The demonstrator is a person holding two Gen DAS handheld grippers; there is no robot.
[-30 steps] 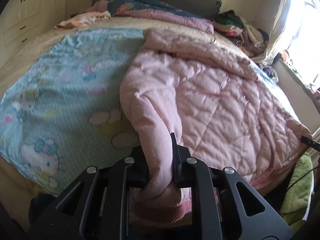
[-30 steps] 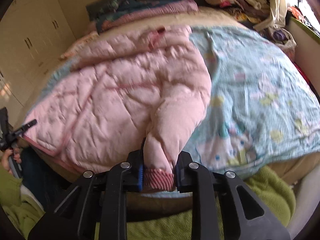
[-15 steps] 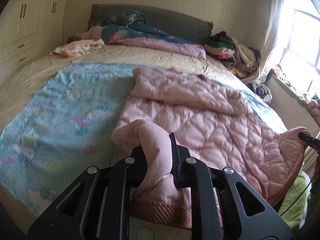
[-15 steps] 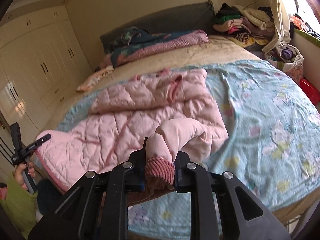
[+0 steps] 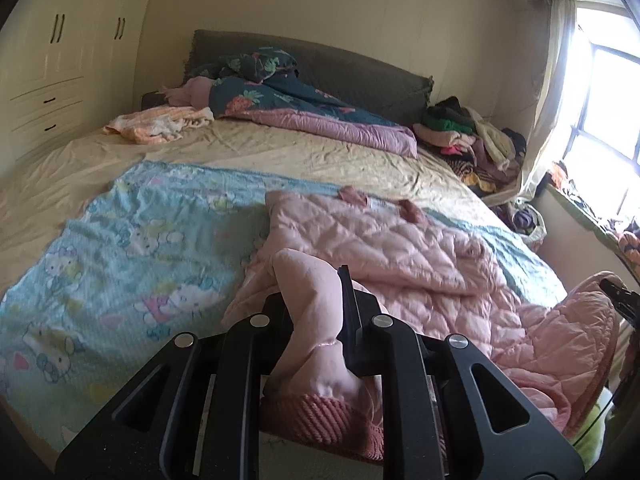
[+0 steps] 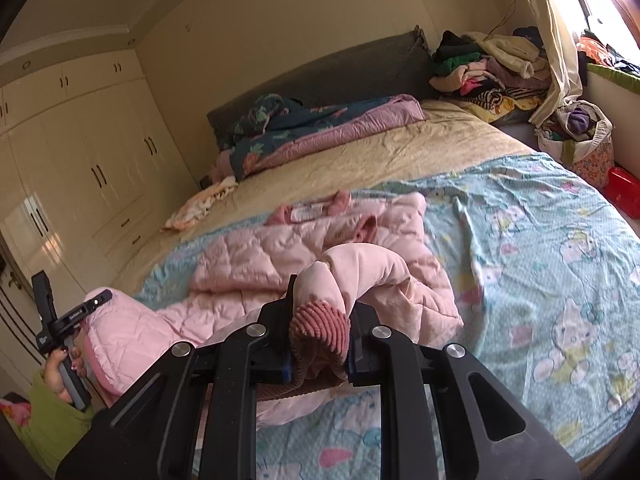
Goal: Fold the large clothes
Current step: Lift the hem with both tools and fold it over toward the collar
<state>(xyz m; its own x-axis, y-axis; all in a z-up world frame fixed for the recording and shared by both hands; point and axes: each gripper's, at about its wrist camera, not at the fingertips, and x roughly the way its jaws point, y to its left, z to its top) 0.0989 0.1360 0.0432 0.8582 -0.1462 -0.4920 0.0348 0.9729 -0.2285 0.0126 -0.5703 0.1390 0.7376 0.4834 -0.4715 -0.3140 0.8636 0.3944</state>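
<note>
In the left wrist view, the left gripper (image 5: 316, 312) at lower centre is clenched on a sleeve of the pink quilted jacket (image 5: 400, 248), its ribbed cuff (image 5: 320, 420) partly hidden behind the black frame; in the right wrist view, the right gripper (image 6: 320, 316) grips the other ribbed cuff (image 6: 320, 326); the jacket lies crumpled mid-frame on the blue cartoon blanket (image 6: 540, 260), its hem cut off below.

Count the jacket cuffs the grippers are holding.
2. One ribbed cuff is clamped in the left gripper; the other cuff is clamped in the right gripper. Both sleeves belong to the pink jacket on the bed.
</note>
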